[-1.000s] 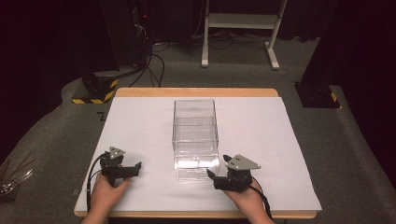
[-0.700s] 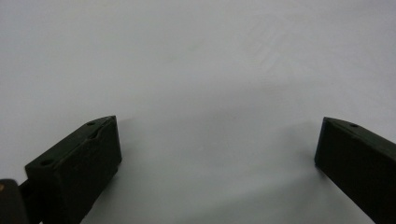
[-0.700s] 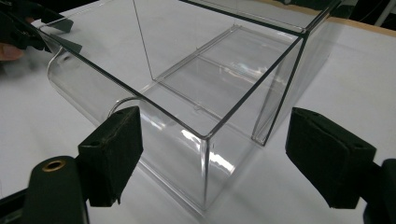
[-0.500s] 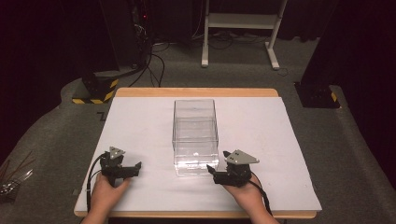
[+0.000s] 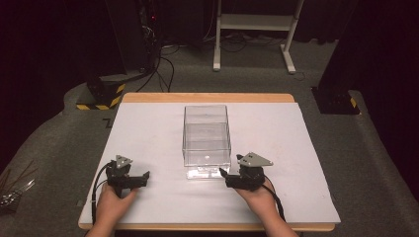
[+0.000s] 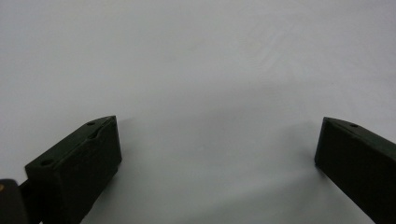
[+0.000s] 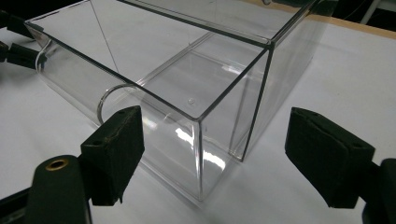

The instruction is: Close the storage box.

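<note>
Sitting in the middle of the white table cover [image 5: 148, 133] is a clear plastic box [image 5: 206, 133], open at the top. The right gripper [image 5: 225, 174] is resting at the box's five o'clock corner, its jaws spread wide with that corner between them [image 7: 201, 135]. The left gripper [image 5: 145, 177] is lying well apart at eight o'clock, jaws gaping over bare cover [image 6: 215, 70].

Box [image 5: 206, 136] mid-table [image 5: 306, 148]; right gripper [image 5: 228, 174] just beside; left gripper [image 5: 146, 176] apart.
</note>
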`<state>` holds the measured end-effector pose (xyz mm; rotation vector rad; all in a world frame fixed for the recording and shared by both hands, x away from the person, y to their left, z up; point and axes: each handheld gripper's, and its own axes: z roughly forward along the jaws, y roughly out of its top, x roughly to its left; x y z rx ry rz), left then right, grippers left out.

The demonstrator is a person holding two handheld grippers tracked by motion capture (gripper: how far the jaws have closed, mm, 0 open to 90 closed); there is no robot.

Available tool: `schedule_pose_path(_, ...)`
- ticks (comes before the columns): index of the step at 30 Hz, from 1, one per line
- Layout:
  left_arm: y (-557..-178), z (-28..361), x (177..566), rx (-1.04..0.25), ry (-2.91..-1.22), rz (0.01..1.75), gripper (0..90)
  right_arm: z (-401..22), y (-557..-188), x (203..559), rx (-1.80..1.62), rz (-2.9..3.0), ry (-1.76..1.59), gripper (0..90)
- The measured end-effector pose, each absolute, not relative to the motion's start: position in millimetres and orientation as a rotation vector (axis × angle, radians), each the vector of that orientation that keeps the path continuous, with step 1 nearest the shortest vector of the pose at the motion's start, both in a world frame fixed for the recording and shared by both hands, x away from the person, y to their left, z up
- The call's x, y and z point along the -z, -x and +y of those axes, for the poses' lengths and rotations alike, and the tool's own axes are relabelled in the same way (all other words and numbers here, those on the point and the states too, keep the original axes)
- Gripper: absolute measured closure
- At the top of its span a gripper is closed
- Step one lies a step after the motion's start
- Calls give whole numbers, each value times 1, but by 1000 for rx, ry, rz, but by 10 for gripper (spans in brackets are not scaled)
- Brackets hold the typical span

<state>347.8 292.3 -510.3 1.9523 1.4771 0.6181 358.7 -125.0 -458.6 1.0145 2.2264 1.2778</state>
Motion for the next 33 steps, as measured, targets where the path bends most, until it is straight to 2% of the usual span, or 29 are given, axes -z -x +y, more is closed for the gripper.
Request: schedule_pose_path(33, -348, 292, 510, -619, -1951, 1476, 6, -116, -392, 463, -1273, 2151, -1091, 205)
